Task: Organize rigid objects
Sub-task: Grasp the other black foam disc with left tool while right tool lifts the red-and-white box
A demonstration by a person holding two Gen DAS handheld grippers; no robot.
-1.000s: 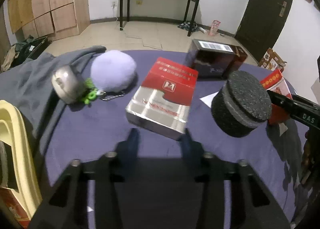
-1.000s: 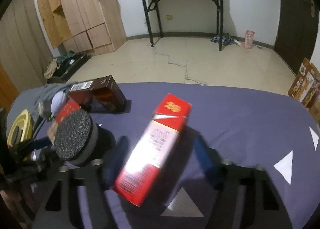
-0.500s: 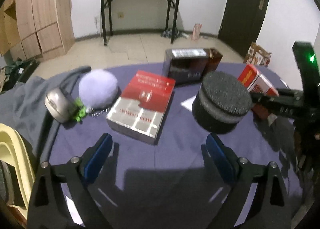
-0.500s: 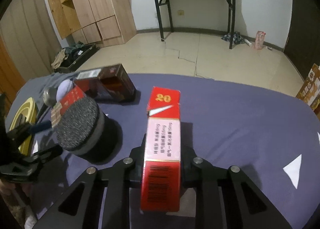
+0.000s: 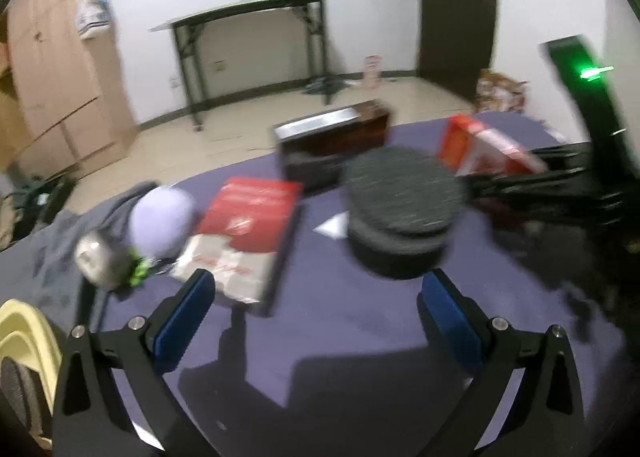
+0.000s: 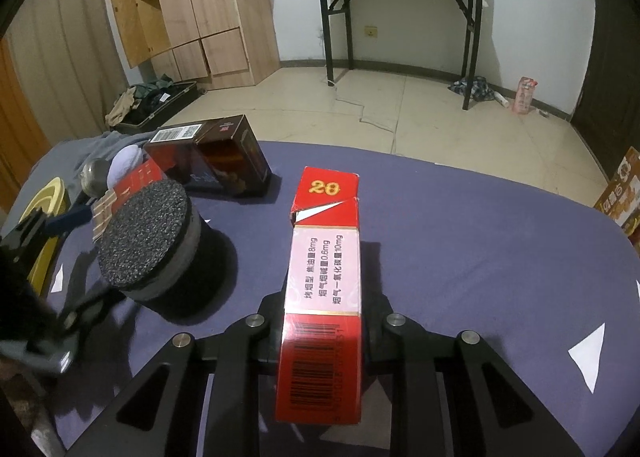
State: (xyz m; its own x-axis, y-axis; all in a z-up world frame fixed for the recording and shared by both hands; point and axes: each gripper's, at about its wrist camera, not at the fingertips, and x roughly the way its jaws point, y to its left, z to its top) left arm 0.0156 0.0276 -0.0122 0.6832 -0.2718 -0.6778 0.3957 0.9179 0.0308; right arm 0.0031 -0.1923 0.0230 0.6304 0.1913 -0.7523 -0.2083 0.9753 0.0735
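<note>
— Red carton point(image 6: 324, 297), where is it at this moment?

— It is pinched between the pads of the right gripper point(image 6: 322, 337), near the camera, with the barcode end toward us and the far end pointing over the purple table point(image 6: 480, 225). I cannot tell if its far end touches the cloth or hangs above it.

— And the left gripper point(image 5: 316, 317)?

— Its jaws are opening, spread wide, and nothing is between them. The flat red box point(image 5: 244, 229) lies just beyond its left finger, the black foam cylinder point(image 5: 400, 213) beyond its right finger.

— What can go wrong?

— I think the carton may swing or slip, because only its near part is gripped and the long body sticks out. It stands close on the right of the foam cylinder, so a careless turn could knock that. The dark brown box point(image 6: 208, 155) sits farther left.

— Something hard to see?

— The left view is blurred. The pads of the right gripper are hidden behind the carton. The yellow thing point(image 5: 24, 337) at the left edge is cut off.
</note>
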